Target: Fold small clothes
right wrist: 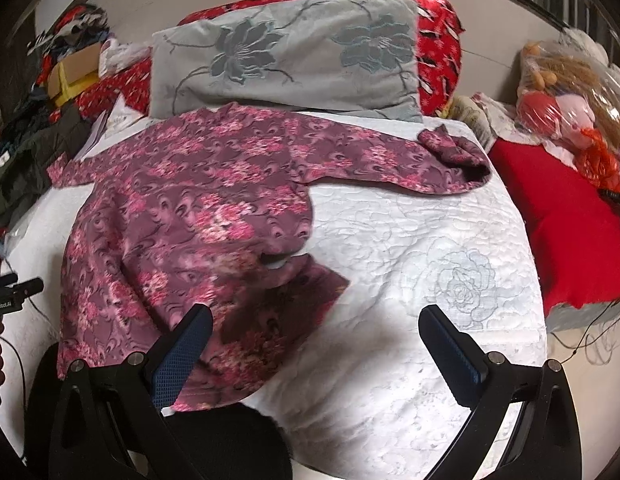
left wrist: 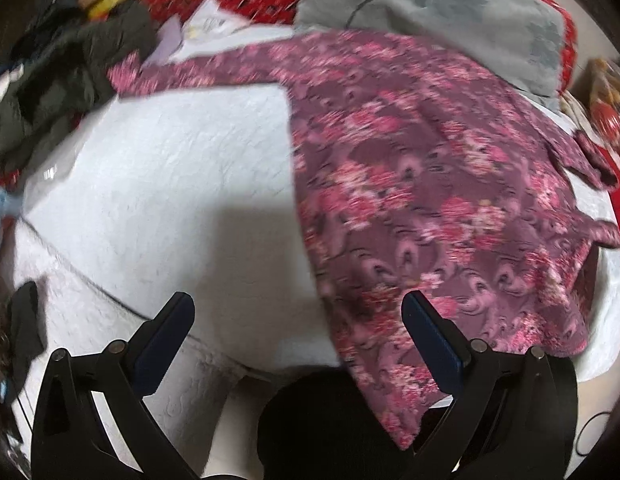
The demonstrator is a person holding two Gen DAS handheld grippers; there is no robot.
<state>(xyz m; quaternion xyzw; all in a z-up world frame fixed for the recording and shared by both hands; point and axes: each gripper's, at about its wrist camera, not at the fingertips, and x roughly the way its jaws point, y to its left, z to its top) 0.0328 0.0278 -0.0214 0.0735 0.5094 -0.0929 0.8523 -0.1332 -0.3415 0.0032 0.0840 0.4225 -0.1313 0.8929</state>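
Both hand-held grippers were spread wide and held nothing: the left gripper (left wrist: 298,312) hovered at the bottom of its frame, the right gripper (right wrist: 315,324) likewise. Across the white quilted bedspread (right wrist: 409,240) lay the purple long-sleeved garment with pink flowers (right wrist: 182,216), filling the centre-left of the right wrist view, its hem folded up. Behind it, at upper centre, sat a grey flower-embroidered pillow (right wrist: 286,64).

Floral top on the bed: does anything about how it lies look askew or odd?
Yes. The floral top lies skewed on the white quilt; its lower right hem is flipped up, and the right sleeve's cuff is bunched.
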